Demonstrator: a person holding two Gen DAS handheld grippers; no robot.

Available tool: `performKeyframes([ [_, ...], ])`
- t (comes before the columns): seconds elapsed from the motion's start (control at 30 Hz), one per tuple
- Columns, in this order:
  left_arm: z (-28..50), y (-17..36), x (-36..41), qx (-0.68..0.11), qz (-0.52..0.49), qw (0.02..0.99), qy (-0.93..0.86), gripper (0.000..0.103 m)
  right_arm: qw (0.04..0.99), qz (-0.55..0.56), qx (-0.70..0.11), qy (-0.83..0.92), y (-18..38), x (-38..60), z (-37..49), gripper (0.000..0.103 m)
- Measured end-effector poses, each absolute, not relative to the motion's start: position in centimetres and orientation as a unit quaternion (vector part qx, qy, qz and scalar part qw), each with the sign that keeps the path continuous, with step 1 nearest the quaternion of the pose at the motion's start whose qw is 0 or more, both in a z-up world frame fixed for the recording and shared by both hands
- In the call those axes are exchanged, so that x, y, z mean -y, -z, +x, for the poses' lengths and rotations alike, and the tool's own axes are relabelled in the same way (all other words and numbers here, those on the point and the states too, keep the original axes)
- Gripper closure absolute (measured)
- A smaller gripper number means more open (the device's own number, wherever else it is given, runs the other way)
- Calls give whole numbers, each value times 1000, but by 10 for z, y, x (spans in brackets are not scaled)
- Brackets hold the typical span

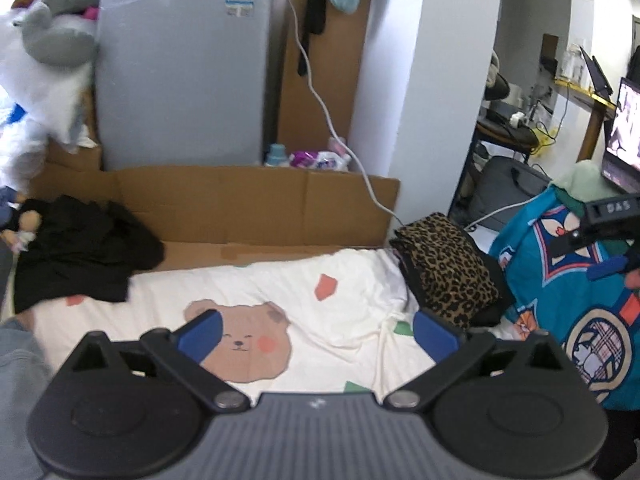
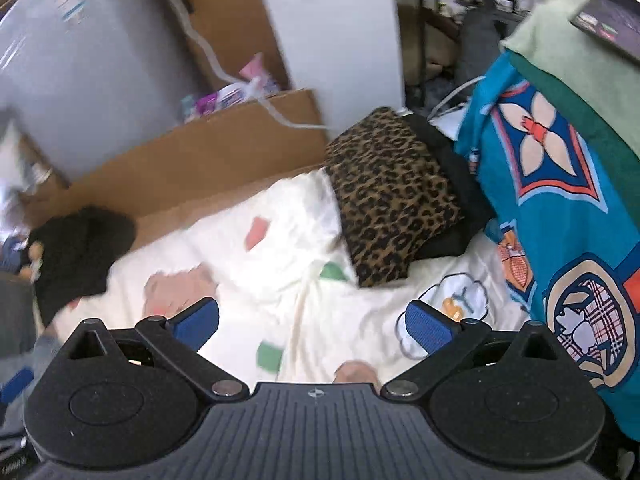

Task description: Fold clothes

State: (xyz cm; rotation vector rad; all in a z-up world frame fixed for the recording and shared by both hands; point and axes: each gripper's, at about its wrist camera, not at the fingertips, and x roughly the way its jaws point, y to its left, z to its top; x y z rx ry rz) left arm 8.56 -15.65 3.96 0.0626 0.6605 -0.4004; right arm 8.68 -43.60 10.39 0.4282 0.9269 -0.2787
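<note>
A black garment (image 1: 76,252) lies crumpled at the far left of the bed; it also shows in the right wrist view (image 2: 76,252). A folded leopard-print garment (image 1: 444,264) rests on a black one at the right, also seen in the right wrist view (image 2: 392,196). A teal printed garment (image 1: 568,280) hangs at the right edge, also in the right wrist view (image 2: 560,208). My left gripper (image 1: 318,336) is open and empty above the white bear-print sheet (image 1: 280,292). My right gripper (image 2: 312,324) is open and empty above the sheet (image 2: 280,248).
A cardboard wall (image 1: 240,204) lines the far side of the bed, with a grey appliance (image 1: 180,68) and a white cable (image 1: 320,100) behind. Plush toys (image 1: 44,52) pile at the far left. A laptop (image 1: 624,136) stands at the far right.
</note>
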Motion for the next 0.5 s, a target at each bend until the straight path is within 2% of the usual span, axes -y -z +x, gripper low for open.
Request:
performKeyframes([
  [0.13, 65, -51, 147, -325, 50, 925, 190, 0, 858, 229, -441, 132, -126, 420, 71, 1],
  [0.5, 19, -74, 124, -351, 25, 916, 192, 0, 877, 207, -419, 109, -161, 368, 31, 1],
])
